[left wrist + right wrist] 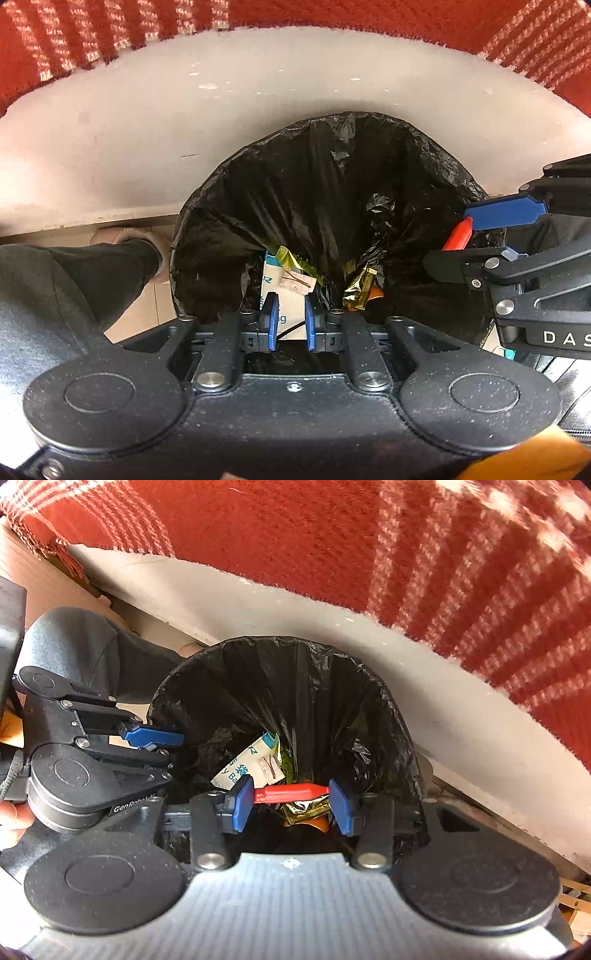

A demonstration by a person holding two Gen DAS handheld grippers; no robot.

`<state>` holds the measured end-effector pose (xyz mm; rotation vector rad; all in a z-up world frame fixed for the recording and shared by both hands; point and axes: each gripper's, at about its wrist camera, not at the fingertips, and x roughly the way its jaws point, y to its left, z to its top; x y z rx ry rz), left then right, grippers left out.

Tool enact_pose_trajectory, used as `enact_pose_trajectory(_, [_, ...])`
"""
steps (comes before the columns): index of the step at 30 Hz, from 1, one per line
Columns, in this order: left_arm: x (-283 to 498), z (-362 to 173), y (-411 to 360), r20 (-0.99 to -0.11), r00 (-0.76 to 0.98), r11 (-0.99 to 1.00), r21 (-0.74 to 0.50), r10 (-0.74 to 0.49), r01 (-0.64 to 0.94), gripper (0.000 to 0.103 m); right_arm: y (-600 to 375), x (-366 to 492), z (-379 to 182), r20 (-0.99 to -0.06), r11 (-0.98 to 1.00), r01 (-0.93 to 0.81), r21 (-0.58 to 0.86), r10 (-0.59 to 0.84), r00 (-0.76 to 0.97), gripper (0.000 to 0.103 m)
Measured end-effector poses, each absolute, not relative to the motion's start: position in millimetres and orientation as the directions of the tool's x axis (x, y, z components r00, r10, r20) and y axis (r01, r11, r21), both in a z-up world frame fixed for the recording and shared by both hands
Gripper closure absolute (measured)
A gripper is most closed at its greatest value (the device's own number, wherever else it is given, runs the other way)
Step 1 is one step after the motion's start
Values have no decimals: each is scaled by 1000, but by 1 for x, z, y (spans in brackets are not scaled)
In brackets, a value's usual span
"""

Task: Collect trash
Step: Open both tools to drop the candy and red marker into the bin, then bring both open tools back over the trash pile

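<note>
A bin lined with a black bag (295, 177) (295, 686) stands on the floor below both grippers. Down inside lie a white-and-blue packet (271, 280) (240, 764), a gold wrapper (356, 291) (306, 806) and something orange (321, 823). My right gripper (291, 801) (452, 238) hovers over the bin's mouth, shut on a flat red piece of trash (291, 793) (458, 232) held crosswise between its blue pads. At the bin's near rim, my left gripper (290, 323) (162, 746) stands slightly open, with nothing between its blue pads.
Behind the bin runs a white ledge (258, 92) (332, 627) draped with a red-and-white woven cloth (332, 14) (406, 554). A person's dark-trousered leg (92, 273) and beige slipper (129, 234) stand on the tiled floor left of the bin.
</note>
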<state>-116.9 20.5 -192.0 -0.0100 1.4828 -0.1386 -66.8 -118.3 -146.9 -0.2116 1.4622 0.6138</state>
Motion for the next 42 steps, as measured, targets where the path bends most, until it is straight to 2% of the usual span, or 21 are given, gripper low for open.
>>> enact_pose_trajectory(2, [-117, -192, 20, -992, 82, 992, -89, -96, 87, 87, -118, -67, -147, -966, 831, -507, 228, 259, -11, 42])
enact_pose_trajectory(9, [-117, -189, 19, -992, 91, 993, -76, -84, 89, 69, -116, -69, -149, -966, 831, -507, 227, 257, -12, 39])
enact_pose_trajectory(14, [-117, -186, 18, -992, 96, 993, -73, -82, 95, 64, -116, -68, -148, -966, 831, -508, 227, 258, -8, 38])
enact_pose_trajectory(30, [-120, -168, 16, -986, 147, 992, -63, -80, 113, 62, -123, -72, -131, -963, 834, -506, 219, 270, 27, 36])
enact_pose_trajectory(42, [-134, -105, 8, -935, 340, 981, -37, -101, 190, 62, -137, -85, -79, -935, 826, -526, 201, 322, 149, 35])
